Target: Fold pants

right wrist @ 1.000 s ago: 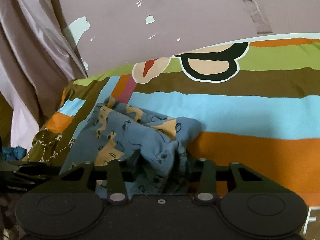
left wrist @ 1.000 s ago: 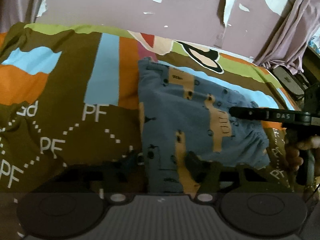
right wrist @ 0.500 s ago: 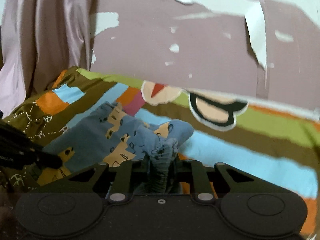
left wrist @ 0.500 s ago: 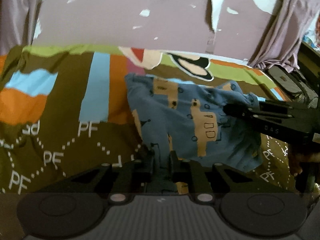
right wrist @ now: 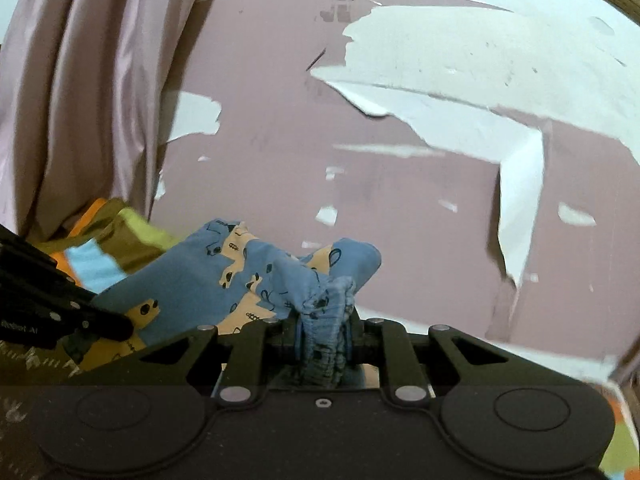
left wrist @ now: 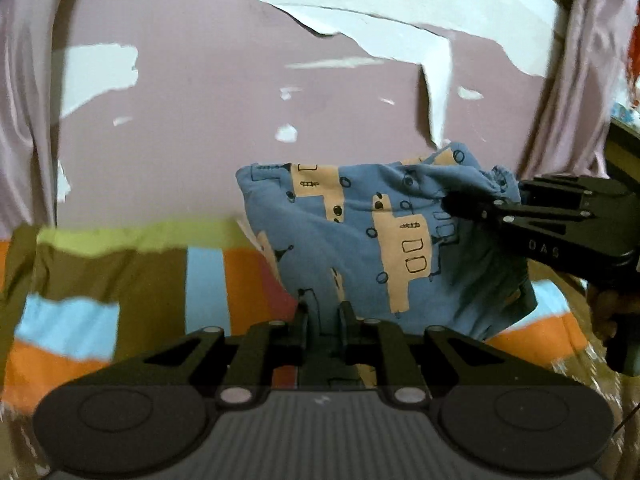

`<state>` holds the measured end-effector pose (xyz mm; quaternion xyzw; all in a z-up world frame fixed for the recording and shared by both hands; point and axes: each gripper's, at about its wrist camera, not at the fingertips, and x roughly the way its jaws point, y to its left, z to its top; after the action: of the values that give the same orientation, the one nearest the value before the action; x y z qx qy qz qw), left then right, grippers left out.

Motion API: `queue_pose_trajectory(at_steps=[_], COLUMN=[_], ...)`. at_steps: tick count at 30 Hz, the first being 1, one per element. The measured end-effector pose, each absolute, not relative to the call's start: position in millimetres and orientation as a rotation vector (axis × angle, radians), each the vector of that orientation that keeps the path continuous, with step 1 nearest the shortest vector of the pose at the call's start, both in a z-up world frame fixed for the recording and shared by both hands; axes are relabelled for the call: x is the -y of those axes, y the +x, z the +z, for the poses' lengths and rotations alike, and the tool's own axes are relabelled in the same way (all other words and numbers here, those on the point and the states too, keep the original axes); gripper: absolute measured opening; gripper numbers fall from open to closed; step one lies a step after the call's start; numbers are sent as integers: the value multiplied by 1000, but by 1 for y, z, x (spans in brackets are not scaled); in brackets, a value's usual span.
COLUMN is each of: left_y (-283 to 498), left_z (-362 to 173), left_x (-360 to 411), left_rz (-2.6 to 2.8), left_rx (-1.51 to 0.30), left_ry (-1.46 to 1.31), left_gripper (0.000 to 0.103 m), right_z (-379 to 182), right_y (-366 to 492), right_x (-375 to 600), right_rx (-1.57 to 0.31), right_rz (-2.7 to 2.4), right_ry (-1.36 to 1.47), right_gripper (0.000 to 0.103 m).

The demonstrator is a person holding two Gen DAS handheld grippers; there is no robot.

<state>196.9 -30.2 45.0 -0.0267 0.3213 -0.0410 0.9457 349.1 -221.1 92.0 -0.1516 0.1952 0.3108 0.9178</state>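
The left gripper (left wrist: 323, 312) has its fingers pressed together on the lower edge of the pants (left wrist: 360, 240), at 12 o'clock just ahead of it. The right gripper (right wrist: 323, 324) pinches the gathered waistband in the same way; in the left wrist view it comes in from 3 o'clock (left wrist: 476, 204). The blue pants with tan print hang stretched between both grippers, above the striped bedsheet (left wrist: 132, 280). Behind stands a mauve wall (left wrist: 200, 120) with peeling paint, and a pink curtain (right wrist: 88, 100) at 10 o'clock in the right view. One second ago the pants lay flat on the sheet; now they are lifted and partly hide the wall.
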Motion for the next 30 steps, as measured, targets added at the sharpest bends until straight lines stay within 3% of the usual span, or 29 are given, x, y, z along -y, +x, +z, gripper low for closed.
queue_pose_trajectory(at_steps=[8,17,22,26,28,30], left_y=[250,270,269,270,267,265], left_z=[37,-13,-20,-18,-15,-11], left_x=[16,3,2,3,2,2], left_rz=[-29,-18,-23,-12,-10,-6], left_rx=[-671,-781,-789,-798,-794,-777], left_ry=[-38,-60,-49,-63,-76,-87], left_gripper=[16,16,18,25,33,56], right_z=[82,24,10,10,12,17], right_y=[404,428,435,433,429,421], right_x=[184,175,188,196,199,203], right_rx=[-430,-574,-627,-615,-605,-584], right_rz=[675,676,667,643,633,624], right_ry=[-379,-386,-288,-250,-236,-227], right_gripper=[19,20,26,38,49,60])
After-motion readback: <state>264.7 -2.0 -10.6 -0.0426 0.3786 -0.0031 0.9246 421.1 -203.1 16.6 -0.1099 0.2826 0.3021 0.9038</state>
